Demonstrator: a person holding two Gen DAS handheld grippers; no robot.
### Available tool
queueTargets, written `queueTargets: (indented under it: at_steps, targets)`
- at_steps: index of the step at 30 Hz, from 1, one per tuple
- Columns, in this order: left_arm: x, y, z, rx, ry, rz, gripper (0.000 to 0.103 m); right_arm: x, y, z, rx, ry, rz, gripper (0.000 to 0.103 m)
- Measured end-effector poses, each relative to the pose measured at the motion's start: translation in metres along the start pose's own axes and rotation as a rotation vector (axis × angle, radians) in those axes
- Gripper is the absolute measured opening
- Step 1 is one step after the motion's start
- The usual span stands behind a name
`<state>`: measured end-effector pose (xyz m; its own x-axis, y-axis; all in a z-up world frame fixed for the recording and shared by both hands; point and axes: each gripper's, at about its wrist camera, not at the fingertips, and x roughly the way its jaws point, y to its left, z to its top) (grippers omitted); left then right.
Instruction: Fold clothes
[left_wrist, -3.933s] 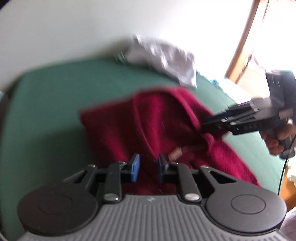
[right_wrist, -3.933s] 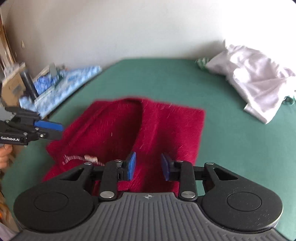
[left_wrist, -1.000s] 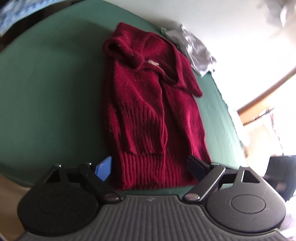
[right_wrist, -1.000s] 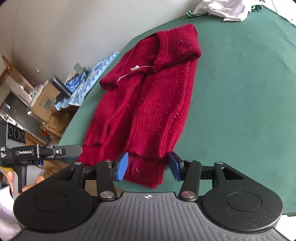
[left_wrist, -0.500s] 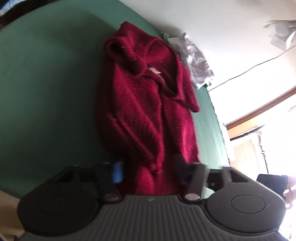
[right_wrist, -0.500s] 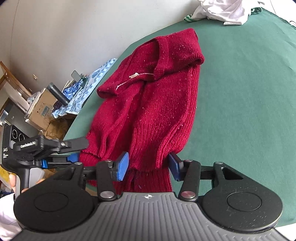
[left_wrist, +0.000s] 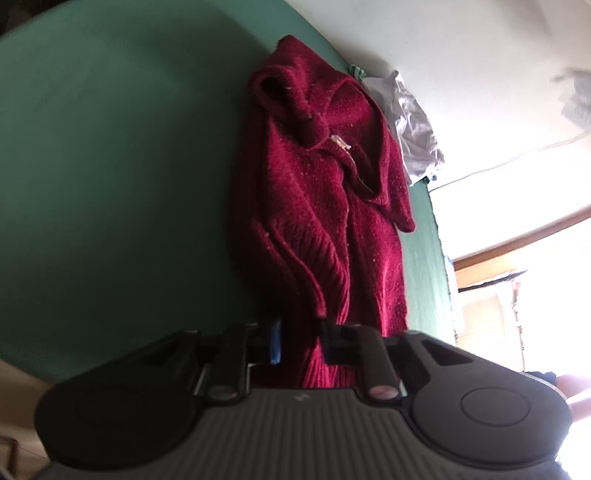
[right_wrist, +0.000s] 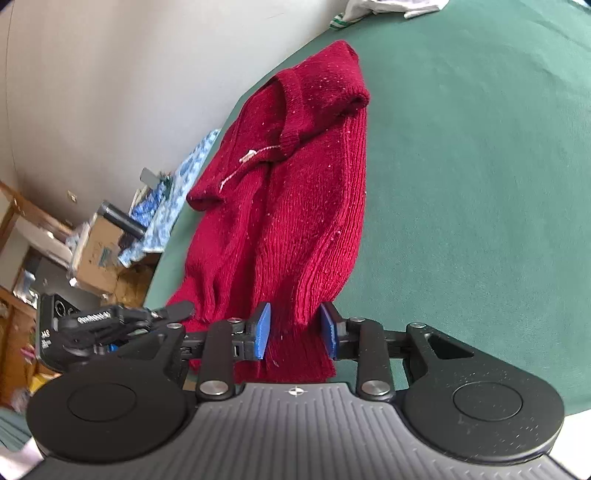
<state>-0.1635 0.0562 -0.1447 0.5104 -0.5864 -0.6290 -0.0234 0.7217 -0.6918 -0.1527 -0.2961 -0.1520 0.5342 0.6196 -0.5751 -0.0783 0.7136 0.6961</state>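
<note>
A dark red knit sweater (right_wrist: 295, 192) lies lengthwise on the green table (right_wrist: 480, 166), sleeves folded in, collar at the far end. It also shows in the left wrist view (left_wrist: 332, 206). My right gripper (right_wrist: 295, 332) is closed on the ribbed hem at its right corner, fabric between the blue pads. My left gripper (left_wrist: 301, 339) is closed on the hem at the other corner, which bunches up between its fingers. The left gripper also shows in the right wrist view (right_wrist: 177, 312) at the sweater's left hem corner.
A white crumpled garment (left_wrist: 413, 125) lies at the far end of the table (left_wrist: 110, 166), also in the right wrist view (right_wrist: 388, 7). Left of the table stand a cardboard box (right_wrist: 99, 251), a blue patterned cloth (right_wrist: 177, 184) and wooden shelves.
Both grippers have moved in onto the sweater's hem and closed on it; a second ago they were wide open just short of it. The hem now bunches and lifts slightly.
</note>
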Motion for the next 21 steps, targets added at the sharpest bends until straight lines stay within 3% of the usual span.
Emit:
queueTargets:
  at_steps: [2,3,7,11,21]
  targets:
    - [0.001,-0.010,-0.003,0.039,-0.007,0.043,0.010,0.000,-0.004,0.001,0.036,0.004,0.000,0.010]
    - [0.000,-0.014,-0.004,0.052,-0.013,0.067,0.009,0.000,-0.006,0.002,0.049,0.011,-0.002,0.009]
    - [-0.013,-0.031,-0.008,0.104,-0.056,0.145,0.007,-0.007,-0.013,0.005,0.135,0.057,0.016,0.010]
    - [-0.031,-0.048,0.000,0.144,-0.084,0.175,0.007,-0.020,-0.015,0.014,0.222,0.050,0.085,0.010]
    - [-0.035,-0.061,0.067,0.170,-0.042,0.154,0.007,-0.031,0.015,0.058,0.252,-0.026,0.138,0.011]
